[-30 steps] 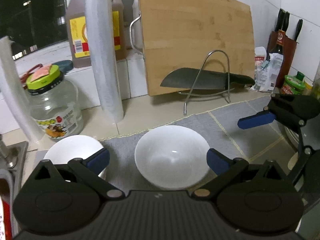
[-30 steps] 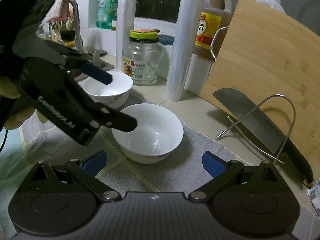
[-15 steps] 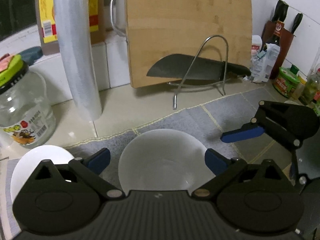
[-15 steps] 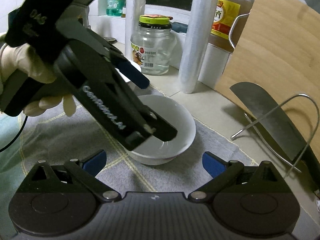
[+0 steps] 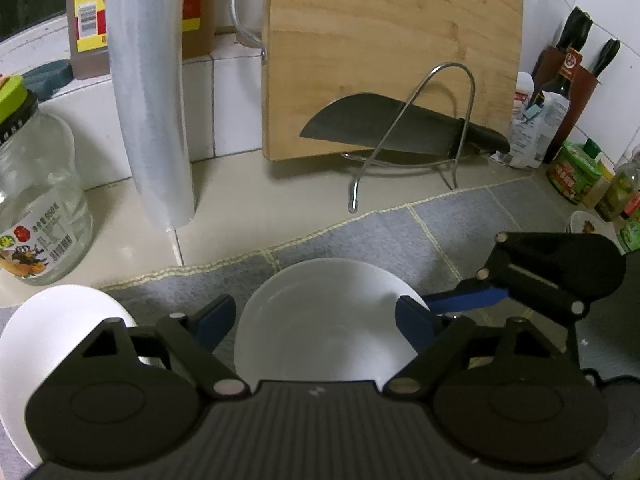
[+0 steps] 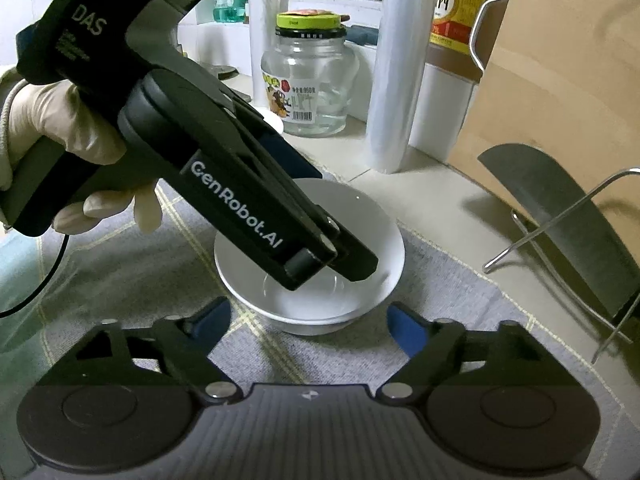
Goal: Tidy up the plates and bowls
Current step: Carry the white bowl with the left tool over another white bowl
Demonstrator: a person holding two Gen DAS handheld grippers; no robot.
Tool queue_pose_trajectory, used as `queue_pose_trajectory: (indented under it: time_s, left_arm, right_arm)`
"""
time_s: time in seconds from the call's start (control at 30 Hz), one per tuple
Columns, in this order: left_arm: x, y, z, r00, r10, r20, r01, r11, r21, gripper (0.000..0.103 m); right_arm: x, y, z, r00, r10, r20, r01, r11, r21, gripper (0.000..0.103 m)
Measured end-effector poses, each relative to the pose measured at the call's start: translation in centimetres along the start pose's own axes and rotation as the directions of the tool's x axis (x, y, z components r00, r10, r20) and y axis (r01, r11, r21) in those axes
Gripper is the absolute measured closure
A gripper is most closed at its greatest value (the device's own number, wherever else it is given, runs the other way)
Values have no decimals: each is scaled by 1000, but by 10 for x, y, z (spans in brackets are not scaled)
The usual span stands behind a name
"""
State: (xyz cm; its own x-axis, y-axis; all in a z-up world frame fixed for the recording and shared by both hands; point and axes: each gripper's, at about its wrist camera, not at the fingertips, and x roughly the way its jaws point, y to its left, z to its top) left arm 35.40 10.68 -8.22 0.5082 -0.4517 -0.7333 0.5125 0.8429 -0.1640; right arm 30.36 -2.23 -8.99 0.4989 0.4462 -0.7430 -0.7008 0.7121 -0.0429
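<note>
Between the jaws of the left gripper (image 5: pixel 316 320) sits the big white bowl (image 5: pixel 324 320), low on the grey mat (image 5: pixel 460 216). A second ago these jaws stood wide and the bowl was further ahead of them. Now the gripper has come down over the bowl and the jaws are closing, one blue pad near each side of the rim. I cannot see the pads pressing on it yet, so the bowl is not held.

The right gripper (image 6: pixel 308 322) has come closer too. Its jaws are also closing, and the same bowl (image 6: pixel 360 220) lies just ahead of them, not between them. In the left camera, one blue finger (image 5: pixel 464 300) of the right gripper reaches in at the bowl's right rim, very near the left gripper's right pad.

This looks like the start of a pick-up, so the bowl can go with the others. Two grippers at one bowl could bump each other.

Left of the left jaws stands a smaller white bowl (image 5: pixel 52 320), a likely place to stack. Further out are a glass jar (image 5: pixel 36 200) and a roll of plastic wrap (image 5: pixel 148 92). Straight ahead on the surface, well apart, a wire rack (image 5: pixel 420 136) holds a big knife (image 5: pixel 384 128), with a wooden board (image 5: pixel 384 48) leaning behind. A gloved hand (image 6: pixel 68 128) holds the left gripper.
</note>
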Motion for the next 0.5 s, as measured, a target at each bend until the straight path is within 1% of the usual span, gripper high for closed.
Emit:
queue_pose_trajectory:
  time_s: [0.17, 0.5]
  left_arm:
    - [4, 0, -2, 1000, -18, -10, 18, 1000, -5, 21]
    - [3, 1, -3, 1000, -21, 0, 21, 1000, -15, 21]
  right_arm:
    - [2, -1, 0, 1000, 9, 4, -9, 1000, 9, 25]
    - [3, 0, 0, 1000, 8, 4, -8, 1000, 11, 26]
